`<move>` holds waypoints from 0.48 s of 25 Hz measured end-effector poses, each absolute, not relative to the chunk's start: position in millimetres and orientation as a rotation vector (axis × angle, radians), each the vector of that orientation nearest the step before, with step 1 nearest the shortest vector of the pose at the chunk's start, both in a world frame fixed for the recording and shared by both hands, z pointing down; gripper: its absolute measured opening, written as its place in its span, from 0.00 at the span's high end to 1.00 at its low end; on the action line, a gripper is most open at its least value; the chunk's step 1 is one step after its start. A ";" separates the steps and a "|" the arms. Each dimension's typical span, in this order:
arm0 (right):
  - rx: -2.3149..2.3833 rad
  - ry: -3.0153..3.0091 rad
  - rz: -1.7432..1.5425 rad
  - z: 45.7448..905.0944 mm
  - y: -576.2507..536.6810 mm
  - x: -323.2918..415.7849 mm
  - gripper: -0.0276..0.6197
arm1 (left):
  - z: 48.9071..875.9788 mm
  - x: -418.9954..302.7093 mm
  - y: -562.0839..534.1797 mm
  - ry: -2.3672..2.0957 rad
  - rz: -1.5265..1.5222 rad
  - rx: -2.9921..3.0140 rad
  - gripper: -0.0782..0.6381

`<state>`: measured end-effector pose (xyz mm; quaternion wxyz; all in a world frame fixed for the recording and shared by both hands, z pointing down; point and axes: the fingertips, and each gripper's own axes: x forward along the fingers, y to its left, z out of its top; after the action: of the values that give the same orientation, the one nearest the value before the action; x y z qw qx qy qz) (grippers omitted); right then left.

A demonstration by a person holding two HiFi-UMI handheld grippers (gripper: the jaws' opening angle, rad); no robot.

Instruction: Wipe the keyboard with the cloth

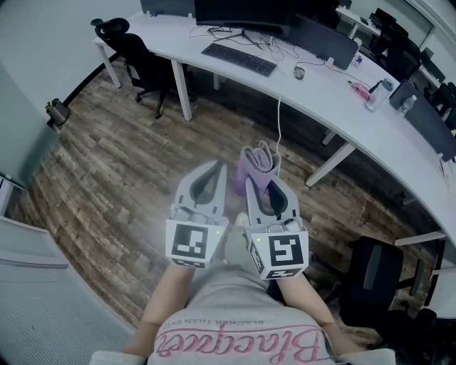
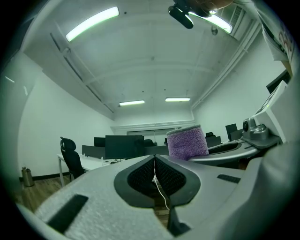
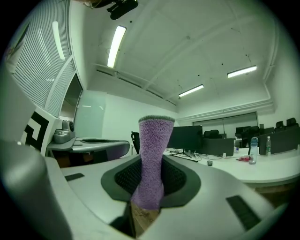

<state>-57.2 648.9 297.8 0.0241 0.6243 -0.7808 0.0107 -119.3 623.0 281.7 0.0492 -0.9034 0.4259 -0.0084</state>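
— We are standing in an office, on a wood-plank floor (image 1: 107, 164), and a long white desk (image 1: 320, 96) curves across the far side in front of us. Where is the keyboard?

— The keyboard (image 1: 239, 58) lies on the desk toward its left end, close to the front edge, just in front of the dark monitors (image 1: 242, 11). A mouse (image 1: 300, 71) sits to its right on the same desk, and a black office chair (image 1: 139, 53) stands by the desk's left end.

— And the cloth?

— We hold the cloth (image 1: 258, 160) ourselves. It is purple and fluffy, and it stands up out of our right gripper (image 1: 262, 187), whose jaws are clamped on its lower part. It hangs over the floor, well apart from the keyboard and touching nothing on the desk.

— What about our other hand?

— Our left gripper (image 1: 216, 170) has its jaws pressed together with nothing between them; in its own view only a thin seam shows. It sits just beside the right one, both pointing toward the desk.

— Anything between us and the desk?

— A white cable (image 1: 278, 121) drops from the desk's front edge down toward the floor, just beyond the cloth
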 end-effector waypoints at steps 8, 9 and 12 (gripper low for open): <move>1.880 -2.444 0.006 298.4 595.8 -58.8 0.82 | 282.4 -118.7 572.0 1.339 -0.007 -2.733 0.88; 1.872 -2.446 0.002 298.1 588.0 -58.3 0.82 | 282.4 -118.1 564.1 1.346 -0.003 -2.732 0.88; 1.851 -2.446 -0.008 297.6 561.8 -54.6 0.82 | 281.5 -114.6 537.5 1.353 0.001 -2.716 0.88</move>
<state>-54.6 561.8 297.6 0.0371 0.6029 -0.7970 -0.0025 -114.6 537.5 281.5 0.0538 -0.8938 0.4452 0.0003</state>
